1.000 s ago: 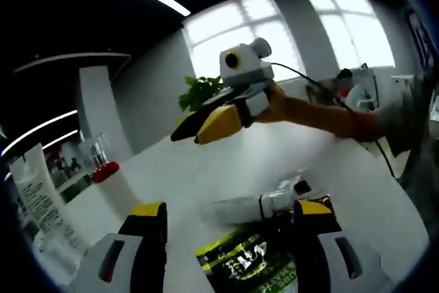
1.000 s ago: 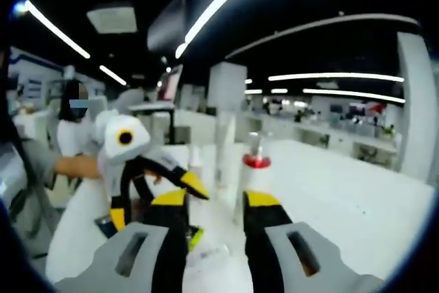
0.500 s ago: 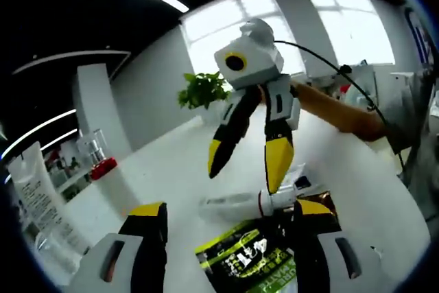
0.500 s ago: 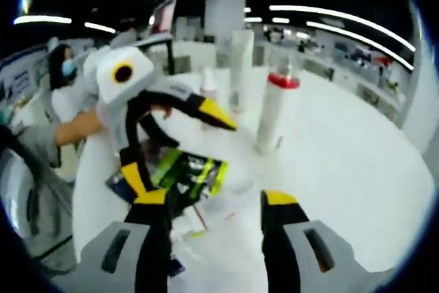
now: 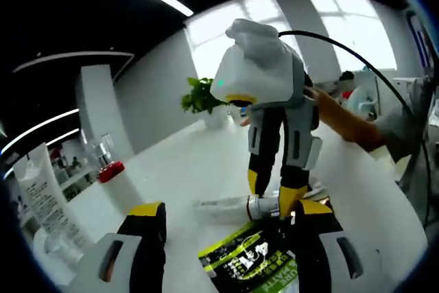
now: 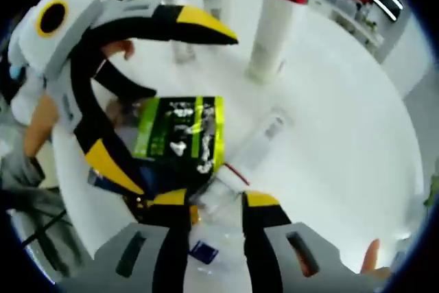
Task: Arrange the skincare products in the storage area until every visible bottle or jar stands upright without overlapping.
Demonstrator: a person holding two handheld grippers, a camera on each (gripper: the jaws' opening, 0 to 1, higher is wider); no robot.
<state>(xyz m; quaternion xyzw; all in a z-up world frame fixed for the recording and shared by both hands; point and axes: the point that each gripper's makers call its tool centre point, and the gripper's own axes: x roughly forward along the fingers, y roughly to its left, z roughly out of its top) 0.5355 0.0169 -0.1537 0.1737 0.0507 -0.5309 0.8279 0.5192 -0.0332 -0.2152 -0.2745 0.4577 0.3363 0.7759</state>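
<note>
Right gripper view: right claw (image 6: 214, 200) open astride clear bottle (image 6: 240, 162) lying flat on table (image 6: 343, 101), apparently untouched. Left claw (image 5: 226, 214) open. Red-capped bottle (image 6: 274, 29) upright. Remaining: stand clear bottle upright.

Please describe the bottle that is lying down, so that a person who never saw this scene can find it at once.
Start at the white table and find the green and black packet lying flat near its middle. The clear bottle lies on its side at that packet's edge, its cap end between the jaws of the right gripper. The white bottle with a red collar nearby stands upright; this one does not.
</note>
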